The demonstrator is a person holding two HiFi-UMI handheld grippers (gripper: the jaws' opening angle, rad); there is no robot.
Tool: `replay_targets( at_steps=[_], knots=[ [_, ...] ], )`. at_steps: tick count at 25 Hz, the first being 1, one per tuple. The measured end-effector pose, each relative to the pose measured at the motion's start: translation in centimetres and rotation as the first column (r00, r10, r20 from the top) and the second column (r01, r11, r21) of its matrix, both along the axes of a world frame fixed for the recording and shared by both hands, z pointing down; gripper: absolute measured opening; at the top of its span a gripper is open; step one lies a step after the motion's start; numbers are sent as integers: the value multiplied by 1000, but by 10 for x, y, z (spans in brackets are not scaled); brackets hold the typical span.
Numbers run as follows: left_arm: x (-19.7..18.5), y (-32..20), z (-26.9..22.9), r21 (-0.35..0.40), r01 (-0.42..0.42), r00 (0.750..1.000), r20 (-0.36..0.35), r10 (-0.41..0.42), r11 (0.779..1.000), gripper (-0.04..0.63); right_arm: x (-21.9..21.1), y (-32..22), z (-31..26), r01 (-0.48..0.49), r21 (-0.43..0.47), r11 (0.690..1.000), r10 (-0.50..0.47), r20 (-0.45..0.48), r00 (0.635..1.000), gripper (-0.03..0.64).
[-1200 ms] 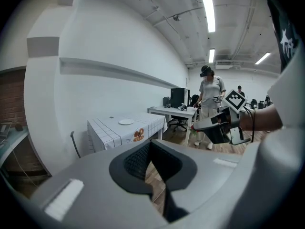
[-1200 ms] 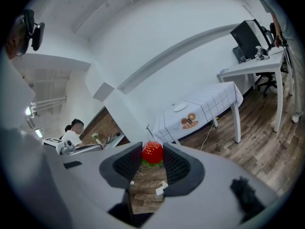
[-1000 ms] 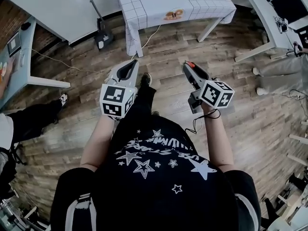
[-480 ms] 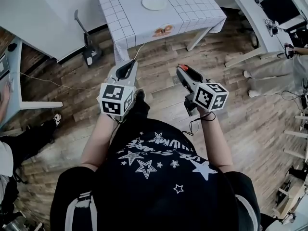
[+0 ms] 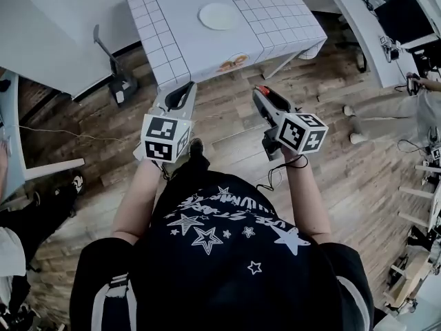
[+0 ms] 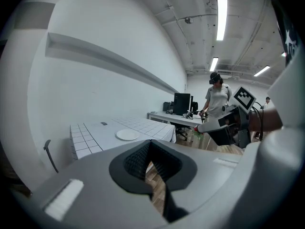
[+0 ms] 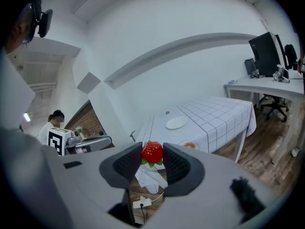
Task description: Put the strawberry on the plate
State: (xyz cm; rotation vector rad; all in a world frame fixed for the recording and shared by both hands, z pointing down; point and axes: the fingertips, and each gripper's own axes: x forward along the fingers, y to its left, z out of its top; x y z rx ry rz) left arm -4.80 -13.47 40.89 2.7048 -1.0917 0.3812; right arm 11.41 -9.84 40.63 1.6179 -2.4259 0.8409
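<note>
Right gripper's (image 7: 152,163) pads are squeezing the strawberry (image 7: 152,152) by its sides, green cap pointing down, so it's riding up in the air well short of the table (image 5: 172,40). Left gripper (image 6: 150,144) is sitting with its tips pressed together on nothing. I'm guessing the berry is light, soft and a bit slick, so a gentle grip across the widest part is the way to go. The plate (image 5: 218,16) is waiting mid-table. From the head view the berry is barely showing, and the orange thing (image 5: 234,62) near the table's edge I can't identify.
</note>
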Motion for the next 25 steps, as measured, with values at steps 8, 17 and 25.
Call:
replay_targets(
  at_steps=[8,17,25],
  knots=[
    [-19,-61,6,-36,39,999,-21,-40,999,9,-14,-71,-5,28,-3,1000,-28,-13,1000,146],
    [-44,-122,12,-25,47,999,3,-47,999,9,-30,-127,-4,24,-7,1000,-24,-63,998,146],
    [-28,-128,25,-62,22,1000,-8,-23,998,9,-12,-139,6,3,-34,999,-6,-69,998,146]
  ],
)
